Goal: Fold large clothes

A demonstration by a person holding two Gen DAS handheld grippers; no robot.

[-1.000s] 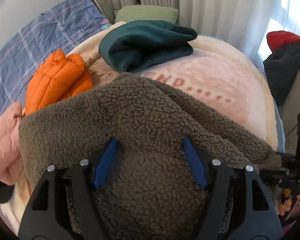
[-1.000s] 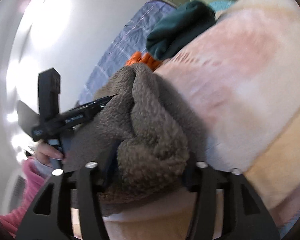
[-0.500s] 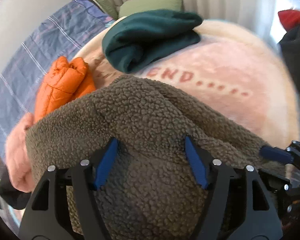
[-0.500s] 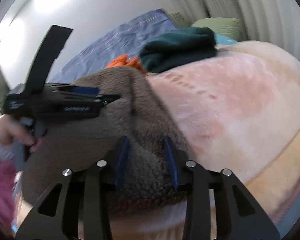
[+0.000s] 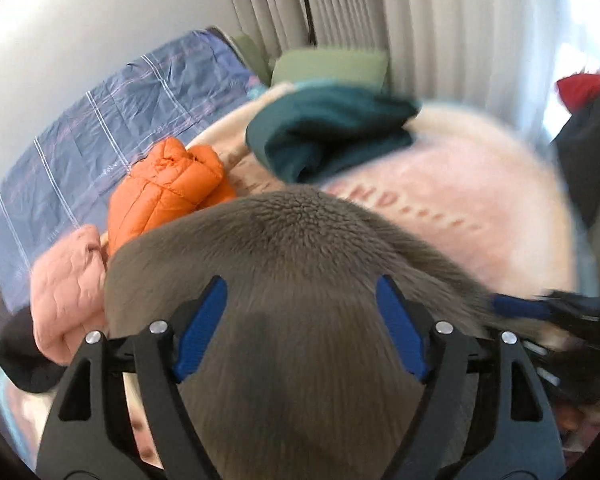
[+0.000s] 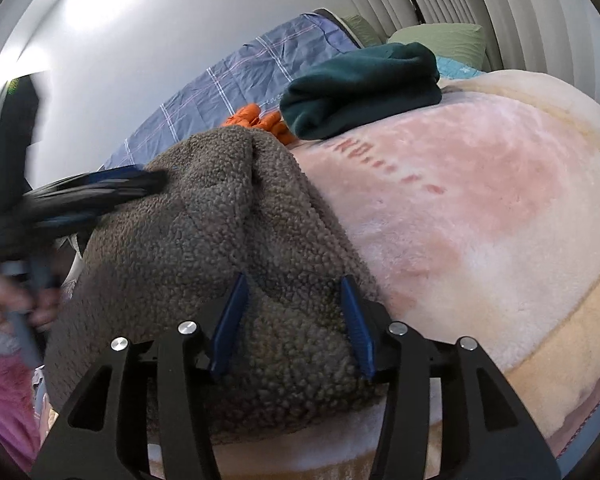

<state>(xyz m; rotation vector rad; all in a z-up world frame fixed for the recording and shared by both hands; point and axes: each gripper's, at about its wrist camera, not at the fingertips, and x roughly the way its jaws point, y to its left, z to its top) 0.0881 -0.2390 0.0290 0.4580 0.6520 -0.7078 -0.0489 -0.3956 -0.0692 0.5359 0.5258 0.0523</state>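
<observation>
Both tongs, left [image 5: 300, 320] and right [image 6: 292, 320], are opening over the folded fleece [image 6: 220, 240] at the bed's near edge; next, withdraw.

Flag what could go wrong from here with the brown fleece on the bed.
1. Both grippers are opening with the brown fleece bunched between their fingers; the mound may slump and lose its fold.
2. The left gripper and right gripper work close together on one heap, so they could knock each other.
3. The fleece edge lies against the orange jacket and pink jacket; dragging it may disturb them.
</observation>
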